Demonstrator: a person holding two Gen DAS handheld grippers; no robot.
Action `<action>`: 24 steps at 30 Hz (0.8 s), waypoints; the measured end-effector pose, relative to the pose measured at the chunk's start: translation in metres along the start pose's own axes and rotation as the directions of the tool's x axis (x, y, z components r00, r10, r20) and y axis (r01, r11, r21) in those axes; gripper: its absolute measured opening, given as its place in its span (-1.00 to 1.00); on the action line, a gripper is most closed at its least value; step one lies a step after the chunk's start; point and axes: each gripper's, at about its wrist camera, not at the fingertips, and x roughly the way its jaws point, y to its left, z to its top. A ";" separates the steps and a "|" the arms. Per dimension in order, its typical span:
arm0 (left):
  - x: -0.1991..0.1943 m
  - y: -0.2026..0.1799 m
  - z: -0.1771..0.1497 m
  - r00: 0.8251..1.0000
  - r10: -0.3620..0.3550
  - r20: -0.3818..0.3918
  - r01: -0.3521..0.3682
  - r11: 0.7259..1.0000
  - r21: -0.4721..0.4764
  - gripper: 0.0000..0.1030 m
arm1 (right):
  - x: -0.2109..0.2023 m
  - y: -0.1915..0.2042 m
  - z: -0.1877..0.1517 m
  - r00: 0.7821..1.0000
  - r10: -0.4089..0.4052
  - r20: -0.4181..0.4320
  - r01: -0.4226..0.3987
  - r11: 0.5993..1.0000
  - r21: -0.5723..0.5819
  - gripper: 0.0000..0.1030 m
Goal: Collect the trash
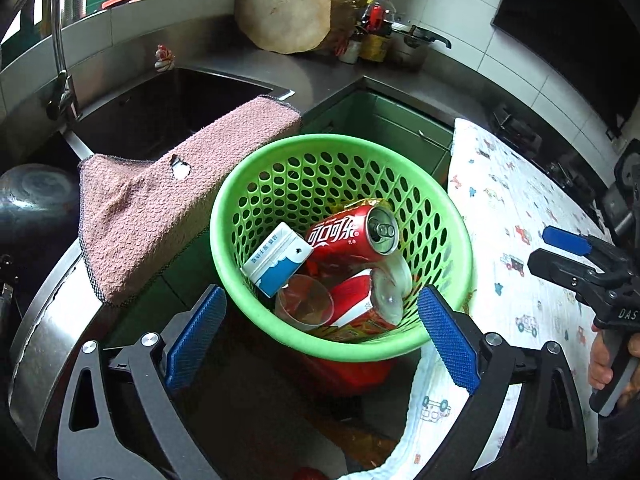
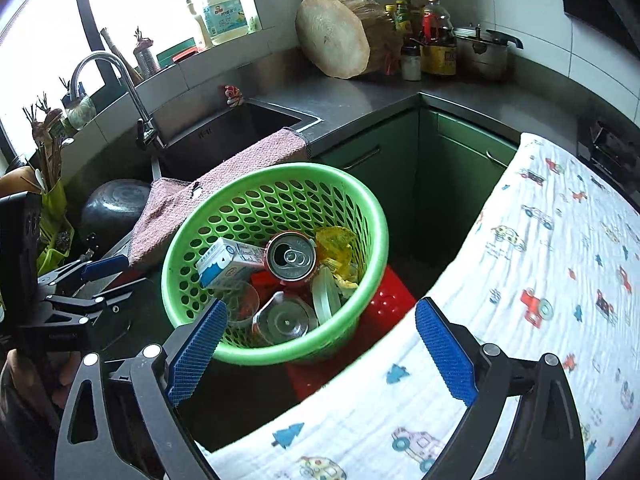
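Trash sits in the green basket [image 1: 436, 216], which stands on a red stool [image 2: 384, 304] in the corner between the sink side and the cloth-covered surface. Inside the basket: red cola can [image 1: 352, 236] lying on its side on top, opening toward the right gripper; white-and-blue carton [image 1: 276, 260] touching the can on the sink side; clear plastic cup [image 1: 306, 300] just below the carton; red-and-white pack [image 1: 356, 300] under the can; yellow wrapper [image 2: 336, 248] against the far wall behind the can. Pink towel [image 1: 160, 200] hangs over the sink [image 1: 168, 112] edge, just beside the basket rim. Printed white cloth [image 2: 540, 260] covers the surface on the other side of the basket. Left gripper [image 1: 320, 328] hovers over the near rim of the basket, jaws wide apart, nothing between the pads. Right gripper [image 2: 320, 344] also over the near rim, jaws spread wide, empty; a hand [image 1: 608, 360] holds its grip.
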 end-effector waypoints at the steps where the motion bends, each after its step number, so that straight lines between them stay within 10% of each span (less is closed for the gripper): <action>1: -0.003 -0.005 -0.002 1.000 0.003 0.009 -0.003 1.000 0.008 0.87 | -0.006 -0.001 -0.007 1.000 -0.009 0.003 0.009 1.000 0.009 0.79; 24: -0.064 -0.111 -0.085 0.989 -0.028 0.143 0.006 0.988 0.152 0.90 | -0.139 -0.027 -0.157 0.957 -0.274 0.098 0.251 0.947 0.199 0.80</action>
